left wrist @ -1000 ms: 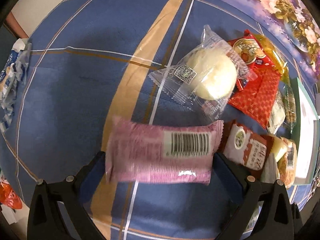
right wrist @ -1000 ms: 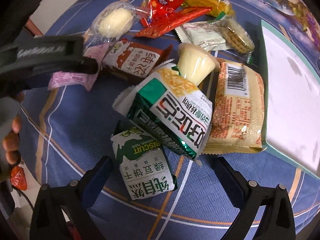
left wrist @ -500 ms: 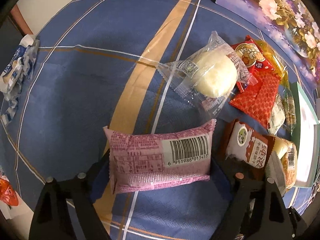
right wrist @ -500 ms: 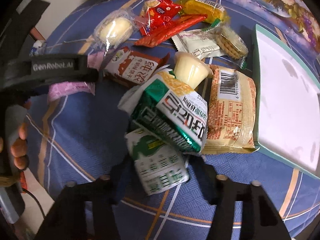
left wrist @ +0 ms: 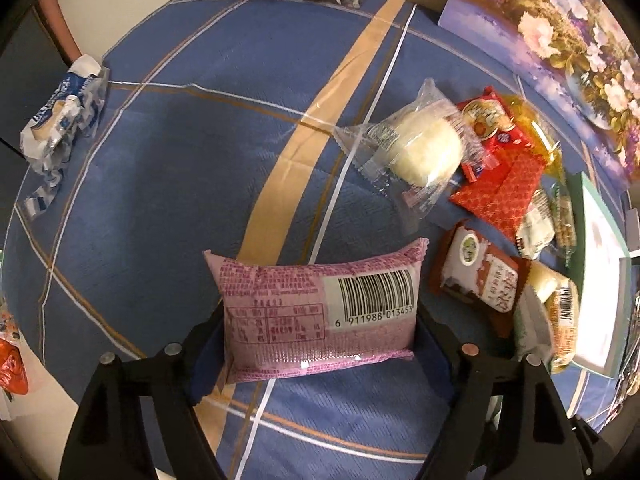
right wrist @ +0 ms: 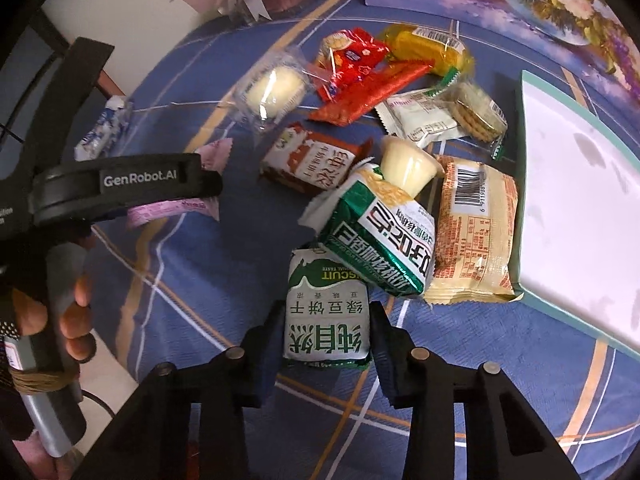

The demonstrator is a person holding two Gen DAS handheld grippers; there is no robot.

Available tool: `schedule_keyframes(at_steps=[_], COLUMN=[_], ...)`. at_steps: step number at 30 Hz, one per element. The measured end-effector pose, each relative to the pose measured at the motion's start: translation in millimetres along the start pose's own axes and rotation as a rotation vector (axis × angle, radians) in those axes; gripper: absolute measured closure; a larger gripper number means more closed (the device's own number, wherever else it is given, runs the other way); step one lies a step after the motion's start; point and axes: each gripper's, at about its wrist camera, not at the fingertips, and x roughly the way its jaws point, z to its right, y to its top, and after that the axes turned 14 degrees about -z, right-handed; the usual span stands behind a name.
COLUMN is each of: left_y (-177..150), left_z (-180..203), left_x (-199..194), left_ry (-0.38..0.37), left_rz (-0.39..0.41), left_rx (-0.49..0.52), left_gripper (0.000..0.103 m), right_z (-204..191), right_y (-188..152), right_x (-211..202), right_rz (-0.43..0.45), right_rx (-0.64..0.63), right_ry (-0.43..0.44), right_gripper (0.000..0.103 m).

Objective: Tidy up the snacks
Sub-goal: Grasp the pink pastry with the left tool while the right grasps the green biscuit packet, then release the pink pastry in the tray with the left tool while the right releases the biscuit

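Note:
A pink snack packet (left wrist: pixel 316 308) with a barcode lies crosswise between the fingers of my left gripper (left wrist: pixel 320 344). The jaws are closing and the pads press on the packet's two ends, holding it a little above the blue plaid cloth (left wrist: pixel 160 200). My right gripper (right wrist: pixel 326 340) is shut on a green-and-white biscuit packet (right wrist: pixel 326 312), gripping its two sides. That packet's far end is tucked under a larger green packet (right wrist: pixel 384 236). In the right wrist view the left gripper's finger (right wrist: pixel 160 182) shows from the side over the pink packet (right wrist: pixel 172 210).
Loose snacks crowd the middle: a white cake in clear wrap (right wrist: pixel 272 88), red packets (right wrist: pixel 360 72), a brown-and-white packet (right wrist: pixel 312 164), a pudding cup (right wrist: pixel 408 164) and an orange-beige packet (right wrist: pixel 472 232). A teal-rimmed white tray (right wrist: pixel 520 160) lies right. A blue-white wrapper (left wrist: pixel 60 112) sits far left.
My left gripper has narrowed onto the pink packet and risen with it. My right gripper went from wide open to shut on the green-and-white biscuit packet.

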Motion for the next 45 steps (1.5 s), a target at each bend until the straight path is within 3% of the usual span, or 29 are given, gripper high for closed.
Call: schedule_keyframes(at_steps=[6,10,14,17,19,32,35,39,45], left_y=[-8,-16,-20,-26,-27,-36,-35,-27,-19], left_z=[7,10,25,23,22,37,48,85,172], left_x=[-23,-49,-63,-72,-75,-72,-79,-89,-93], left_ry=[0.007,0.009,0.01,0.008,0.013,0.022,0.02,0.017,0.004], left_rz=[0.052,0.083,0.111,0.125,0.129,0.113,0.122,0.132,0.135], left_rx=[-0.004,0.0,0.009,0.01,0.014,0.029,0.049,0.104,0.272], left_gripper=[0.02,0.02,0.02,0.02,0.02,0.02,0.02,0.02,0.02], right_z=[-15,-18,-3,4,17,81,110,153,214], right_y=[-10,-36,-49,-50,-57,-59,-59,-58,-59], right_x=[-22,-56,-97,-105,-127,-151,-166,-189,-200], right_rz=[0.073,0.126,0.154,0.177,0.197,0.256,0.293,0.339,0.328], right_rx=[-0.036,-0.051,-0.042,-0.025,-0.018,0.158,0.248,0.388,0.544], right_ry=[0.071,0.107,0.149,0.176,0.165,0.088,0.066,-0.067,-0.137], right_gripper=[0.061,0.061,0.061,0.061,0.061,0.061,0.061,0.061,0.061])
